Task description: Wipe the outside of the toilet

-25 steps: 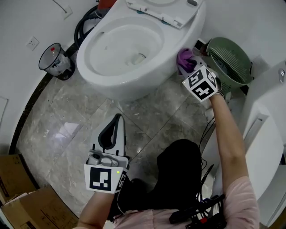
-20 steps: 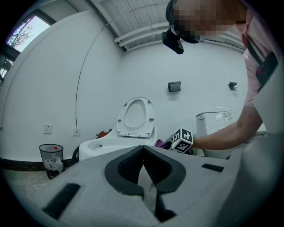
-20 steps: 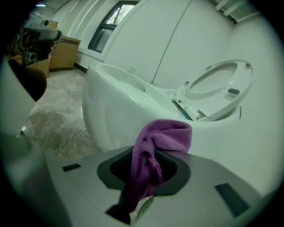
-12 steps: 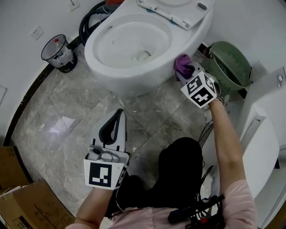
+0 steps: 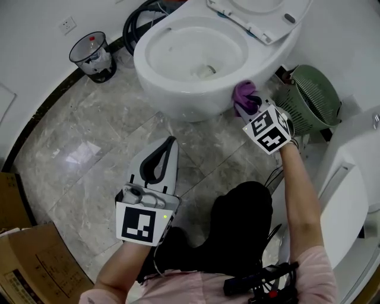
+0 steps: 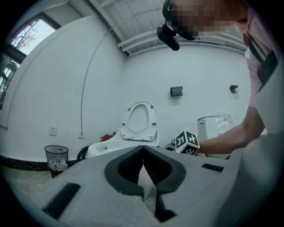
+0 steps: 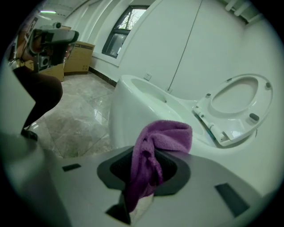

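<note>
- The right tool (image 5: pixel 249 108) (image 7: pixel 146 174) has its jaws clamped on a purple cloth (image 5: pixel 243 92) (image 7: pixel 163 138). The cloth bunches up above the jaw tips and hangs down between them.
- Just ahead of this tool, the cloth meets the outer wall of the white toilet (image 5: pixel 178 100) (image 7: pixel 128 111), low on the bowl's side under the rim.
- Behind the jaws sits the tool's marker cube (image 5: pixel 268 127), held by the person's outstretched right arm (image 5: pixel 300 190).
- Beyond the cloth and higher up, the toilet seat (image 5: pixel 261 13) (image 7: pixel 235 106) stands raised, leaving the bowl open.
- Close on this tool's right stands a green slatted basket (image 5: pixel 312 95).
- The left tool (image 5: pixel 168 142) (image 6: pixel 143 151) has its jaws brought together at the tips with nothing between them. It hovers over the marble floor (image 5: pixel 77 148), well apart from the toilet and pointing towards it.
- Its own marker cube (image 5: pixel 142 224) sits at the near end, above the person's left hand.
- Ahead of the left tool and off to its left, a waste bin (image 5: pixel 94 56) (image 6: pixel 56 157) with a liner stands by the wall, under a wall socket (image 5: pixel 67 25) (image 6: pixel 53 130).
- Between the bin and the toilet lies a coiled black hose (image 5: pixel 139 21).
- Behind the left tool, to its left, sits a cardboard box (image 5: pixel 35 267).
</note>
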The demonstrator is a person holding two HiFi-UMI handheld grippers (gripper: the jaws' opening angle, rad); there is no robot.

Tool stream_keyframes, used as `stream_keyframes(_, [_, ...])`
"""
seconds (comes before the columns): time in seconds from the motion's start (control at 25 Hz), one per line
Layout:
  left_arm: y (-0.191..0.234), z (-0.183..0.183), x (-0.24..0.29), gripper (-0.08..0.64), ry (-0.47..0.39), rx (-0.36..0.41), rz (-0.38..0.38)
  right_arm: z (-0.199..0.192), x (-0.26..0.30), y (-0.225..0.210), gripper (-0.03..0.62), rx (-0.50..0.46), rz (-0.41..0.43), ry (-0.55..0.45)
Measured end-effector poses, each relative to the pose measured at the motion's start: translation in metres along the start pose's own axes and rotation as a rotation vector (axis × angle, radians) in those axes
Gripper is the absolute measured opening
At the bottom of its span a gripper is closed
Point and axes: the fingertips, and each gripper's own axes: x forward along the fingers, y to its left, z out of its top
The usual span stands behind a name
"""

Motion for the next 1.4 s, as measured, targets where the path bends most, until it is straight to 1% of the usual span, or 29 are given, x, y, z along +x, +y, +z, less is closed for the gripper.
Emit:
stream_keyframes(0.08, [0.002,0.001,-0.003,0.008,-0.005,0.003,0.005,0.007,0.0,0.008,0.101,0.0,0.022,-0.009])
stream_keyframes(0.16, [0.003,0.003,-0.006,0.008,-0.017,0.002,0.013,0.016,0.0,0.017,0.101,-0.019,0.042,-0.011])
stream_keyframes(0.28, [0.005,0.001,-0.012,0.008,-0.008,-0.015,0.027,0.028,0.0,0.029,0.1,-0.042,0.068,-0.018])
stream_keyframes(0.48, [0.012,-0.002,-0.023,0.008,-0.013,-0.021,0.052,0.047,0.005,0.057,0.1,-0.049,0.139,-0.044])
stream_keyframes(0.56, [0.014,-0.006,-0.026,0.008,-0.009,-0.026,0.059,0.054,0.007,0.063,0.1,-0.062,0.15,-0.043])
stream_keyframes(0.72, [0.021,-0.011,-0.033,0.008,-0.001,-0.034,0.076,0.067,0.011,0.078,0.1,-0.052,0.185,-0.063])
stream_keyframes(0.92, [0.024,-0.015,-0.034,0.008,0.008,-0.032,0.08,0.083,0.018,0.097,0.1,-0.085,0.224,-0.083])
stream_keyframes(1.0, [0.028,-0.019,-0.035,0.008,0.019,-0.027,0.086,0.094,0.024,0.113,0.1,-0.093,0.266,-0.118])
stream_keyframes(1.12, [0.036,-0.023,-0.038,0.008,0.038,0.01,0.109,0.122,0.028,0.145,0.104,-0.096,0.381,-0.242])
stream_keyframes(1.2, [0.036,-0.021,-0.038,0.008,0.031,0.003,0.113,0.132,0.026,0.157,0.106,-0.071,0.442,-0.314])
stream_keyframes(1.28, [0.037,-0.021,-0.039,0.008,0.026,0.001,0.121,0.133,0.024,0.16,0.106,-0.051,0.467,-0.348])
stream_keyframes(1.4, [0.039,-0.027,-0.042,0.008,0.052,-0.002,0.126,0.128,0.021,0.158,0.106,-0.055,0.479,-0.359])
